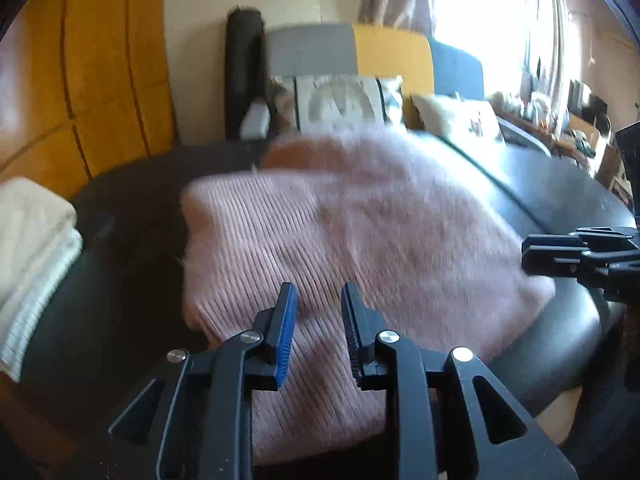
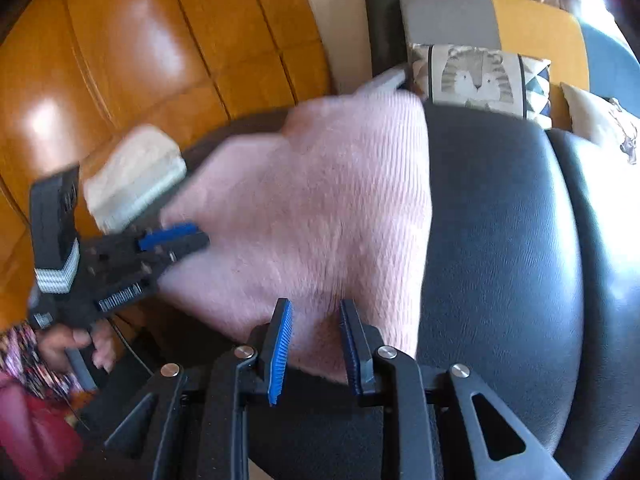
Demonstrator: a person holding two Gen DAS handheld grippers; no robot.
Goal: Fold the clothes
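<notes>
Dark leather seat [image 2: 500, 220] carries a pink ribbed sweater [image 1: 340, 232], fuzzy and blurred, folded into a rough block whose long axis runs away toward the sofa cushions [image 2: 476, 76]. Left claw [image 1: 318, 328] and right claw [image 2: 316, 340] both hover over its near edge, part open, holding nothing. Cream folded cloth [image 1: 32, 248] lies left of the sweater.

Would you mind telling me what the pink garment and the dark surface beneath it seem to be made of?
The pink garment looks like soft ribbed knit, fuzzy at its edges. The dark surface looks like black leather or faux leather: glossy highlights and fine grain.
</notes>
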